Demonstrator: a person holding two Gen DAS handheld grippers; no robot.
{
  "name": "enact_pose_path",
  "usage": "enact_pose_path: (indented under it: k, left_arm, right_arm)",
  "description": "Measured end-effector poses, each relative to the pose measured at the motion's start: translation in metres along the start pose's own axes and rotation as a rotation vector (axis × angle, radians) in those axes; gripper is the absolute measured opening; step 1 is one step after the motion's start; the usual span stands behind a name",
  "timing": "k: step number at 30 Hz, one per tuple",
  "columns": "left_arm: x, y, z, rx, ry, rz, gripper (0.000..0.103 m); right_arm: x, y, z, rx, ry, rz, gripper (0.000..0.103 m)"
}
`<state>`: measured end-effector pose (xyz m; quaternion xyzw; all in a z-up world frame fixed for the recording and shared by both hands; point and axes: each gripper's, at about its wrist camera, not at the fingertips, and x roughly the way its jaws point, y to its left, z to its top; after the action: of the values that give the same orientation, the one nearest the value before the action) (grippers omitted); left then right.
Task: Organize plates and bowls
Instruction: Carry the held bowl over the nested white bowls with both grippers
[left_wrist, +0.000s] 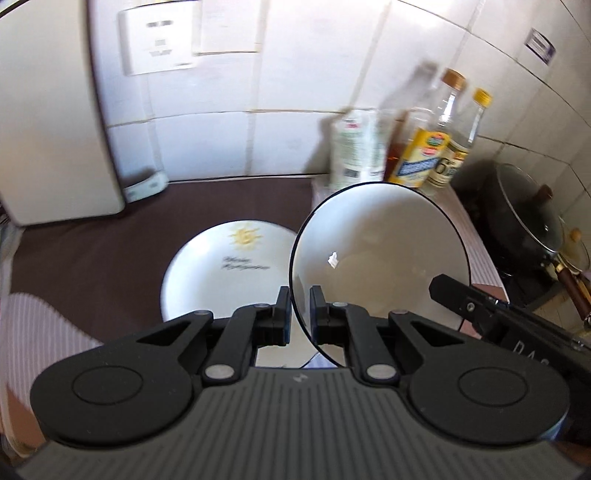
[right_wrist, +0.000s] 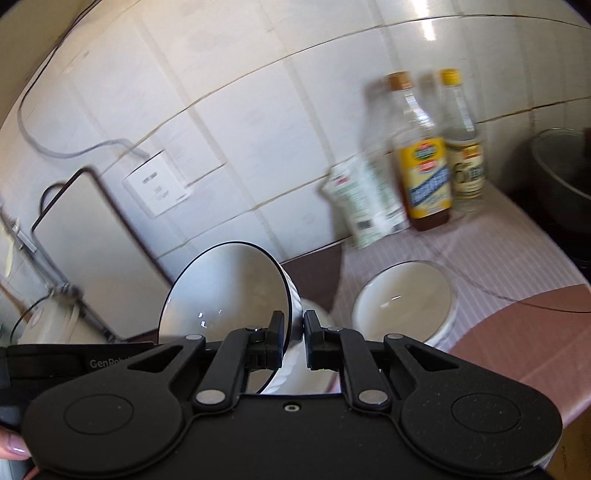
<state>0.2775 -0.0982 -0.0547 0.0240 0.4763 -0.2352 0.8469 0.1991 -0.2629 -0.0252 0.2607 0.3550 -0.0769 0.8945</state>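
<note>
My left gripper is shut on the rim of a white bowl with a thin black rim, held tilted above the counter. Below it lies a white plate with a yellow sun print on a dark brown mat. My right gripper is shut on the rim of the same black-rimmed bowl, tilted on its side; its tip shows at the bowl's right edge in the left wrist view. A second white bowl stands upright on the striped cloth to the right.
Oil and vinegar bottles and a white pouch stand against the tiled wall. A dark lidded pan sits on the stove at right. A white cutting board leans at left. A metal bowl is at far right.
</note>
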Motion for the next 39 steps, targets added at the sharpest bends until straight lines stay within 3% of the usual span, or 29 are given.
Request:
enact_pose_path:
  k: [10, 14, 22, 31, 34, 39]
  left_arm:
    - [0.077, -0.037, 0.017, -0.009, 0.047, -0.068, 0.008]
    - [0.109, -0.044, 0.018, -0.043, 0.112, -0.11, 0.008]
    - [0.141, -0.058, 0.009, -0.053, 0.142, -0.075, 0.008]
    - [0.151, -0.078, 0.014, 0.05, 0.174, -0.006, 0.012]
    - [0.155, -0.077, 0.014, 0.041, 0.195, 0.007, 0.018]
    - [0.146, -0.08, 0.016, 0.034, 0.2, -0.035, 0.04]
  right_arm:
    - [0.032, -0.055, 0.009, -0.039, -0.043, -0.123, 0.014]
    - [0.046, -0.083, 0.016, -0.03, -0.034, -0.141, 0.013]
    - [0.073, -0.106, 0.018, -0.095, 0.026, -0.189, 0.013]
    - [0.09, -0.105, 0.021, -0.201, 0.047, -0.23, 0.011]
    - [0.095, -0.102, 0.018, -0.224, 0.048, -0.249, 0.011]
    - [0.093, -0.102, 0.013, -0.263, 0.023, -0.25, 0.011]
